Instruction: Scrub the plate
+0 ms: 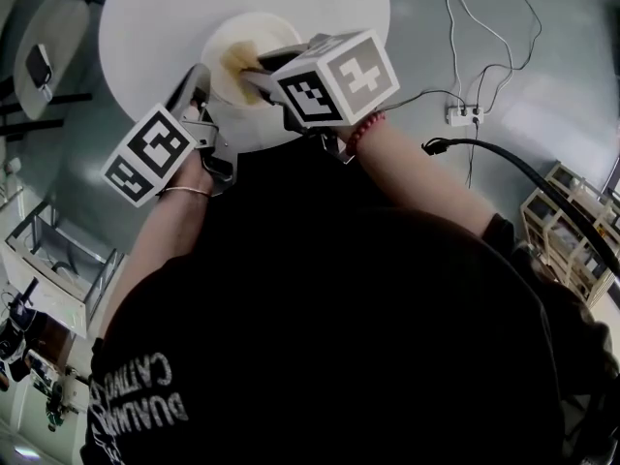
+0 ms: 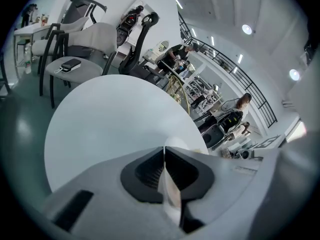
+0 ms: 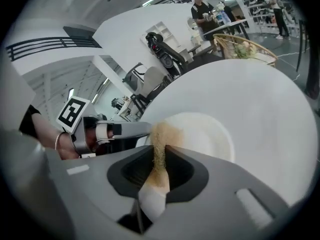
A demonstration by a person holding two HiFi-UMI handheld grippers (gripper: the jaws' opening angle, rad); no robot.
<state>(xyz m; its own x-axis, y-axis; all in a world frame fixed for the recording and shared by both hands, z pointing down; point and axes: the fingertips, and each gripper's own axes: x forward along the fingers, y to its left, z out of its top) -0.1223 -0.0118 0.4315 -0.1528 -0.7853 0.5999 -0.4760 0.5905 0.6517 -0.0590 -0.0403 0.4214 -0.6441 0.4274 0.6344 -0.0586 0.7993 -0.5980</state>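
Cream round plate (image 3: 200, 134) on white round table (image 1: 145, 17); left gripper (image 2: 164, 151) clamped on its rim; right gripper (image 3: 161, 153) pinching tan scouring sponge (image 3: 160, 133) over plate; scrubbing judged under way, completion not evident.

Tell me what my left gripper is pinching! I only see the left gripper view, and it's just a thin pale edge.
Observer: That's the rim of a cream plate. The right gripper view shows it whole, with the white table under it.
Operator: What's the other gripper holding?
Observer: The right gripper is shut on a tan scrub pad.
Operator: Where's the pad?
Observer: In the head view it is over the plate's left part, close to the left gripper.
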